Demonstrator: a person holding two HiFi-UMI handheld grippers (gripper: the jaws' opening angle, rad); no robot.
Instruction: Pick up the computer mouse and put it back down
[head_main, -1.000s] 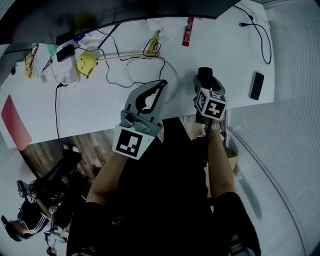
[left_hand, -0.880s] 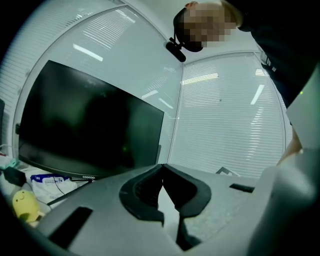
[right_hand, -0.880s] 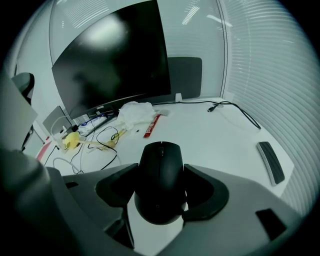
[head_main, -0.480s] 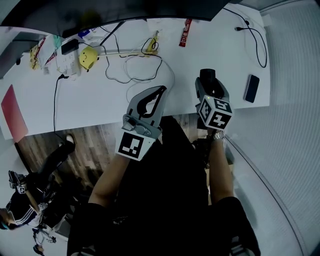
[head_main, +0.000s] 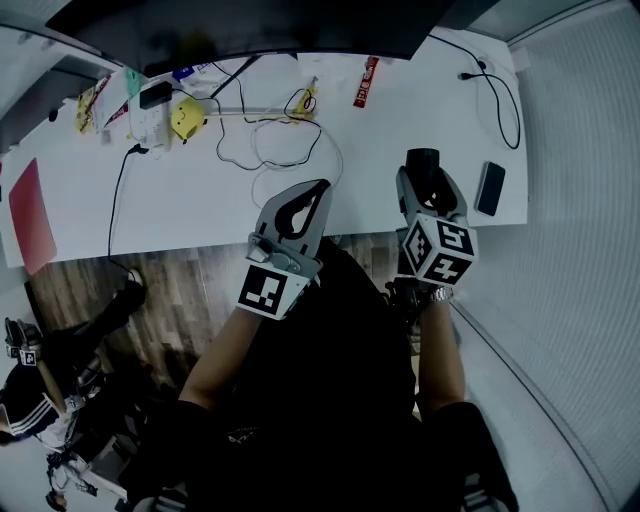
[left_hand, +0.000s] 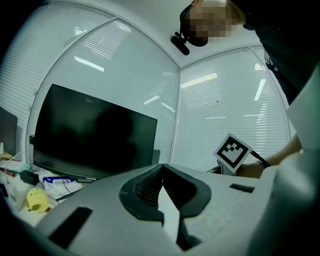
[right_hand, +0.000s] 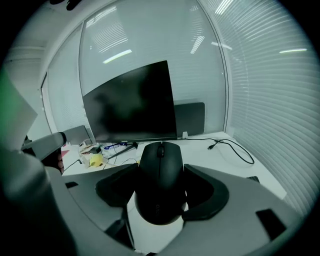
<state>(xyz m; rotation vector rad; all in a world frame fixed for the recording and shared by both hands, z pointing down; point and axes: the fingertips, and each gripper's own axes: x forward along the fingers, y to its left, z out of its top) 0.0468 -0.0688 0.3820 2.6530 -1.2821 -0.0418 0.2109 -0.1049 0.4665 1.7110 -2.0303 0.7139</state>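
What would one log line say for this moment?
right gripper: shut on computer mouse | left gripper: shut, empty | phase: mouse gripped

The computer mouse (right_hand: 161, 175) is matte black, smooth and rounded. It has a scroll wheel set in the seam between its two buttons and a faint logo near its rear end. It is clamped by its sides between the dark pads of the right gripper (right_hand: 161, 197), roughly level, top up, with its button end pointing away from the gripper. It is over the near edge of the white desk (head_main: 200, 200), toward the desk's right end.
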